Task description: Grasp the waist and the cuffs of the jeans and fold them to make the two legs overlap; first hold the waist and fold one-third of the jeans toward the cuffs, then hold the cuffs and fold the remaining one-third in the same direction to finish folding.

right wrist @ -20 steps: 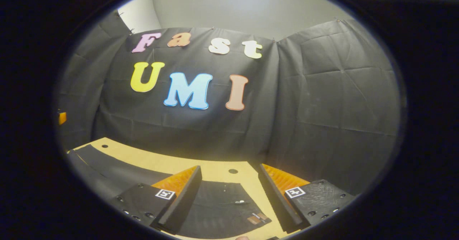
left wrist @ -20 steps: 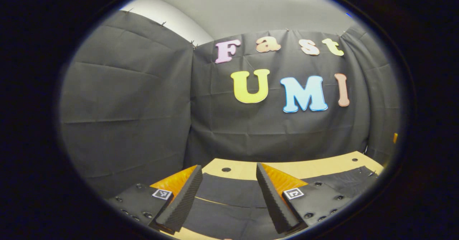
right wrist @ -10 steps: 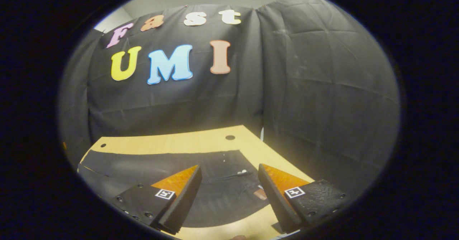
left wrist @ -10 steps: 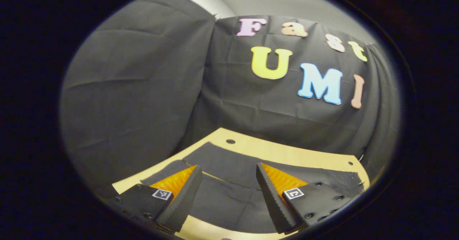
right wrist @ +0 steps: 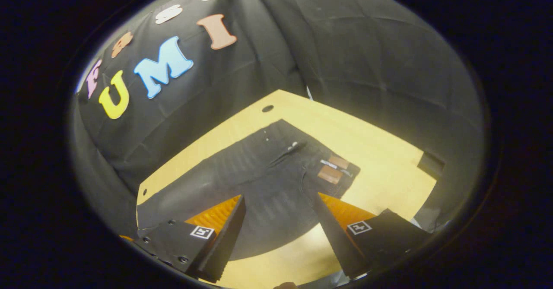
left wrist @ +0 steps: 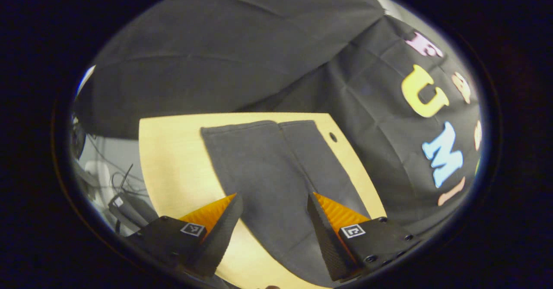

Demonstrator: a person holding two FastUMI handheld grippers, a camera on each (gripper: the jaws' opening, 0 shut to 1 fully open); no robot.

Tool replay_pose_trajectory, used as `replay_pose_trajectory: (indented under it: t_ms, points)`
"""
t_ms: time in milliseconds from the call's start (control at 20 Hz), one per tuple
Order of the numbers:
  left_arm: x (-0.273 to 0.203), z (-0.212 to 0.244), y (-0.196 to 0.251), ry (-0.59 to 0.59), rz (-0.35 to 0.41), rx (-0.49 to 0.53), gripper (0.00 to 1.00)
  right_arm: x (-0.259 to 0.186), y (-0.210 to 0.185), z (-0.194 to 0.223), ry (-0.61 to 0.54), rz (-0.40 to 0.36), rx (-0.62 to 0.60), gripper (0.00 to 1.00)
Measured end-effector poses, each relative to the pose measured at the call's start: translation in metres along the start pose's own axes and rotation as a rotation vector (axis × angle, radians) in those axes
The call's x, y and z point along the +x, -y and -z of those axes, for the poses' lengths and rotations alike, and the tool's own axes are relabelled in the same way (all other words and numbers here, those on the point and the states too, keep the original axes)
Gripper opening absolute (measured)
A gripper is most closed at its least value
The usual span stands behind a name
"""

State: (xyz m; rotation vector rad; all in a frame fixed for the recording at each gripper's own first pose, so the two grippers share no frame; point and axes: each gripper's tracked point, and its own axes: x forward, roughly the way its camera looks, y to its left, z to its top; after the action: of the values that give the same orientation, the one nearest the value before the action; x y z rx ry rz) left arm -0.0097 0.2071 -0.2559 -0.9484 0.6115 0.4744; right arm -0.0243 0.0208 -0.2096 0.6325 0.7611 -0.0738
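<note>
Lying flat on the tabletop (left wrist: 173, 159), dark jeans (left wrist: 268, 163) spread ahead of both tools. Left tool (left wrist: 272, 233) gapes wide, holding nothing, above the legs. Right tool (right wrist: 281, 233), equally wide and empty, hangs over the waist (right wrist: 332, 170).

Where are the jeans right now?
The jeans lie flat on the table. In the right gripper view the waist shows ahead of the open right gripper; the left gripper view shows the legs.

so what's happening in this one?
A person holds a gripper in each hand over dark jeans lying flat on a wooden table. The left gripper hangs open above the legs and cuffs, the right gripper open above the waist. Neither touches the fabric, and no fold has been made yet.
</note>
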Motion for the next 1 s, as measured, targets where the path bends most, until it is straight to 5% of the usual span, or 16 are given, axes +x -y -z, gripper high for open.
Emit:
replay_pose_trajectory:
  t_ms: [400,800,1000]
  points:
    - [0.045,-0.025,-0.068,-0.080,-0.089,-0.310,0.98,0.017,0.019,0.042,-0.173,0.023,0.246,0.95]
    - [0.084,-0.038,-0.060,-0.083,-0.076,-0.300,0.98,0.039,0.052,0.054,-0.222,0.090,0.523,0.95]
    - [0.091,-0.035,-0.045,-0.090,-0.029,-0.298,0.97,0.055,0.034,0.046,-0.219,0.000,0.569,0.95]
